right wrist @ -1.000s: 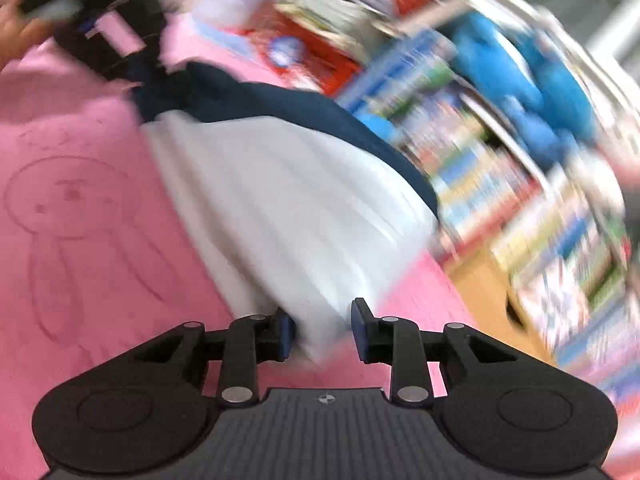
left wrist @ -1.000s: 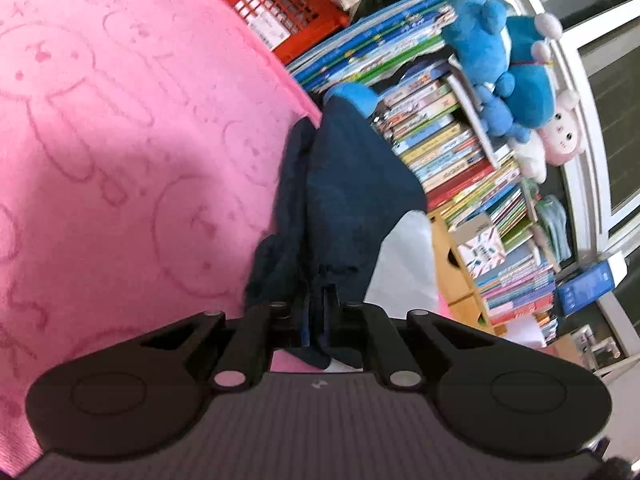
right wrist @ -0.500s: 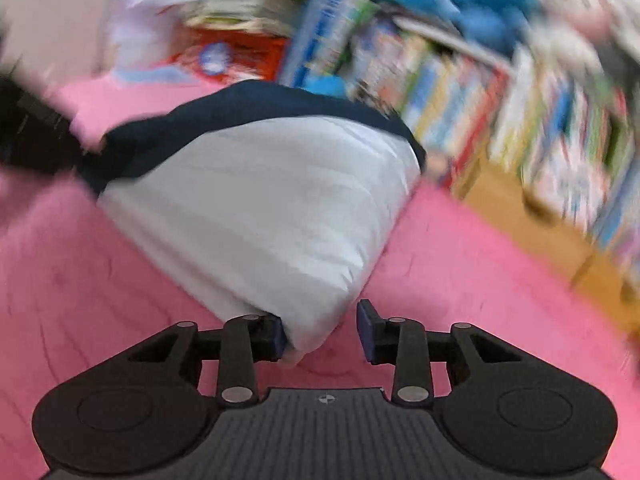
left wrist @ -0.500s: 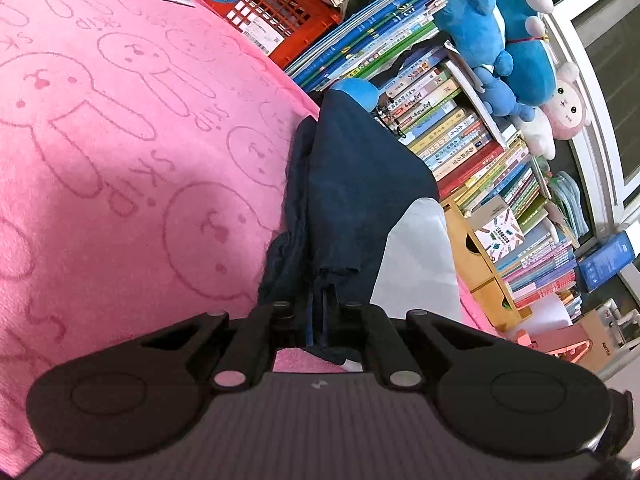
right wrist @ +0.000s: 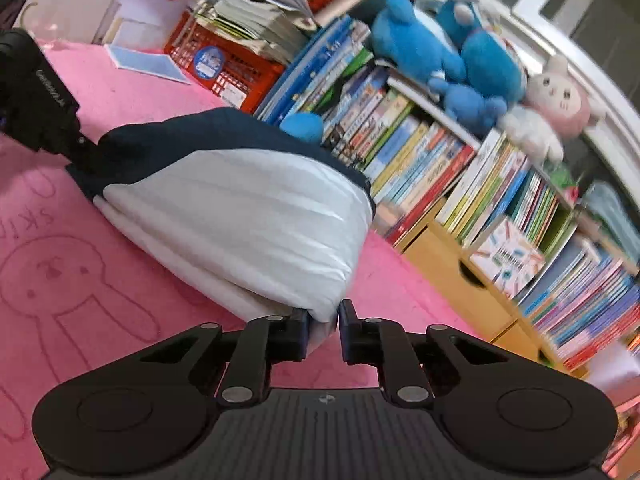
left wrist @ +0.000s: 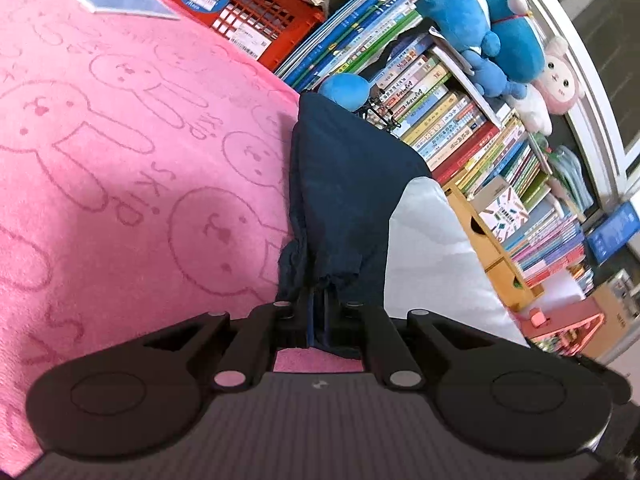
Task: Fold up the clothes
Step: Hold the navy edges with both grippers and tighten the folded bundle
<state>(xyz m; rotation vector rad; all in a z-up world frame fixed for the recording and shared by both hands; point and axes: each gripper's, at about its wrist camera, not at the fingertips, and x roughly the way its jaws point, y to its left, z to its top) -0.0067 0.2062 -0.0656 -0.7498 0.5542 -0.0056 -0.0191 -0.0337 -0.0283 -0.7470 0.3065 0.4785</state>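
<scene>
Holding a garment [right wrist: 256,216] up by two ends, the person is partway through a fold. The garment is dark navy on one part and white on the other. It hangs a little above the pink bunny towel [left wrist: 120,160] that covers the worktop, near the far edge where the bookshelf [right wrist: 460,184] stands.

The left gripper [left wrist: 320,320] has its jaws pressed together on a bunched bit of the navy cloth. The right gripper [right wrist: 324,326] has its jaws pinching a corner of the white cloth, with only a thin gap left between them. From the right wrist view, the left gripper [right wrist: 80,148] shows at the far end of the garment, so the two grippers are well apart and the cloth is stretched between them.

The garment already looks doubled over, because layers show along the white edge. So the step in hand seems to be lifting and carrying the cloth to lay it down neatly.

The next move likely calls for lowering both ends together onto the towel. Both grips should stay tight until the cloth lies flat, or the layers may slip. Keeping the cloth pulled straight would help stop wrinkles.
</scene>
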